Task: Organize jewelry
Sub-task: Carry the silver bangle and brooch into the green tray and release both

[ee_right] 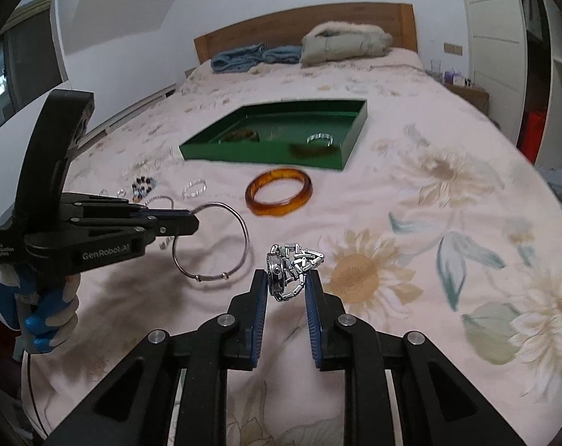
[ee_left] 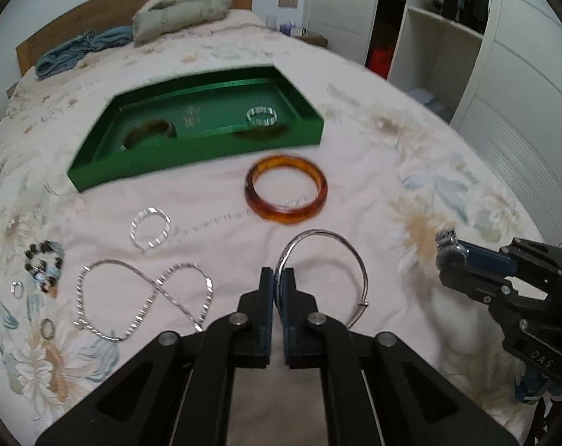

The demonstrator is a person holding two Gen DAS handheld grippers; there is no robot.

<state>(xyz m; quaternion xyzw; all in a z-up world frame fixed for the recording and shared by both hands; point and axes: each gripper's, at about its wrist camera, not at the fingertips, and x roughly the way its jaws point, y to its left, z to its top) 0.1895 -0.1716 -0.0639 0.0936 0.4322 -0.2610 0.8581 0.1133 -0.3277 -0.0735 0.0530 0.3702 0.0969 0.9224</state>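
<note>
My left gripper (ee_left: 279,273) is shut on a thin silver bangle (ee_left: 359,256), held just above the bedspread; the same bangle shows in the right wrist view (ee_right: 240,223). My right gripper (ee_right: 286,277) is shut on a silver metal watch (ee_right: 290,269), also seen in the left wrist view (ee_left: 446,243). An open green jewelry box (ee_left: 191,161) lies ahead with a clear bracelet (ee_left: 261,116) and darker bangles inside. An amber bangle (ee_left: 285,194) lies on the bed in front of the box.
On the bed to the left lie a silver chain necklace (ee_left: 143,297), a clear crystal bracelet (ee_left: 150,227), a dark bead bracelet (ee_left: 45,260) and small rings (ee_left: 17,290). Folded clothes (ee_right: 340,44) sit by the headboard. A wardrobe (ee_left: 448,29) stands at the right.
</note>
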